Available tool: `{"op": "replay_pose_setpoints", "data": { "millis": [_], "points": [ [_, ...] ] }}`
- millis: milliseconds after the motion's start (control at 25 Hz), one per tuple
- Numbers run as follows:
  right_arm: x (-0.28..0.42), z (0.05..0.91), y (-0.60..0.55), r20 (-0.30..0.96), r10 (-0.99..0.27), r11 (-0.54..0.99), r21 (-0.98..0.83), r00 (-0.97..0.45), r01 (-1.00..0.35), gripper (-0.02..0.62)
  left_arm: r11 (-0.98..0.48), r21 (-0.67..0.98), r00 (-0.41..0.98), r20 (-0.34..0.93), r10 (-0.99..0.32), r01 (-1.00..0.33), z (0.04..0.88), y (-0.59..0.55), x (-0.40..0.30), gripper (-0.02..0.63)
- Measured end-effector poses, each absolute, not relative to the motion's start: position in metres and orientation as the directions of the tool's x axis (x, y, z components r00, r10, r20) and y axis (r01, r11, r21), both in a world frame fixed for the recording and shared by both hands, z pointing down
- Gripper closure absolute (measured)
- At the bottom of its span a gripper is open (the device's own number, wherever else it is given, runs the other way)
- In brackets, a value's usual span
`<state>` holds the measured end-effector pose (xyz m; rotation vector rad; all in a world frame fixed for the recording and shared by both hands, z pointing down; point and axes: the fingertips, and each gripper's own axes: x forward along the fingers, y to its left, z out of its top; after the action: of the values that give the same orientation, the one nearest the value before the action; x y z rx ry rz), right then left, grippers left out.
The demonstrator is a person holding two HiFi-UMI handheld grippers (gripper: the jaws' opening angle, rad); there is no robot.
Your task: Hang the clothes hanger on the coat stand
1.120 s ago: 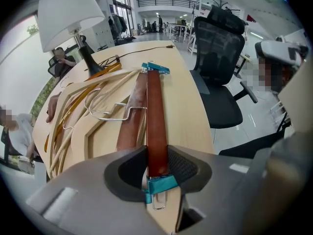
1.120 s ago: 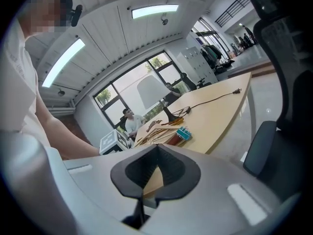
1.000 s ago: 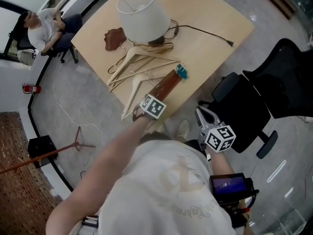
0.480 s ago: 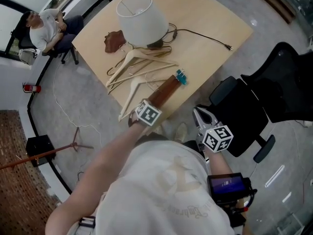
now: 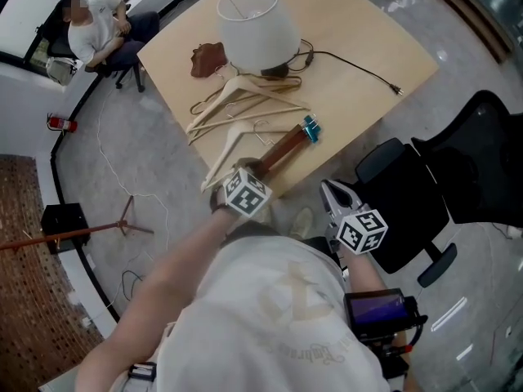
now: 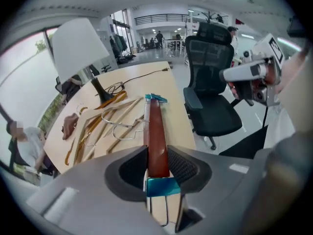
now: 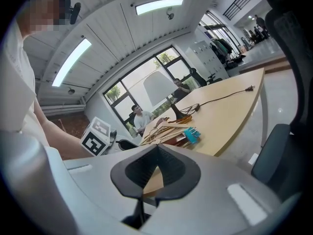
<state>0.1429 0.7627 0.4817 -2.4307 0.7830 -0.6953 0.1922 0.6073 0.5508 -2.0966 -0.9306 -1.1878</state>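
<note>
- At the near edge of the table (image 5: 368,31), the left gripper view shows the left gripper (image 6: 157,166) closing its pads on the brown hanger (image 6: 155,126). In the head view its marker cube (image 5: 245,192) hides that grip.
- Right gripper (image 7: 157,148): fingers together, nothing between them, held off the table.
- Counted: one brown hanger, three pale hangers (image 5: 245,96), one lamp (image 5: 255,23).

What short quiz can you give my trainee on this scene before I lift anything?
1. True or false: the right gripper holds a hanger.
2. What lies between the left gripper's jaws? A lamp shade; B brown hanger; C cable.
3. What colour are that hanger's clips?
Key: 1 false, it is shut and empty. 2 B; the jaws are closing on it. 3 teal.
</note>
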Motion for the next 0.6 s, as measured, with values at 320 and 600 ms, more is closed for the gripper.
{"op": "replay_pose_setpoints", "data": {
  "millis": [320, 600],
  "points": [
    [0.143, 0.487, 0.751, 0.297, -0.678, -0.682, -0.595, 0.673, -0.424, 0.583, -0.372, -0.49, 0.568, 0.812, 0.135, 0.789, 0.522, 0.595, 0.192, 0.48],
    [0.143, 0.485, 0.743, 0.283, -0.698, -0.666, -0.595, 0.657, -0.451, 0.583, -0.259, -0.628, 0.667, 0.738, 0.1, 0.734, 0.508, 0.587, 0.187, 0.482]
  ]
}}
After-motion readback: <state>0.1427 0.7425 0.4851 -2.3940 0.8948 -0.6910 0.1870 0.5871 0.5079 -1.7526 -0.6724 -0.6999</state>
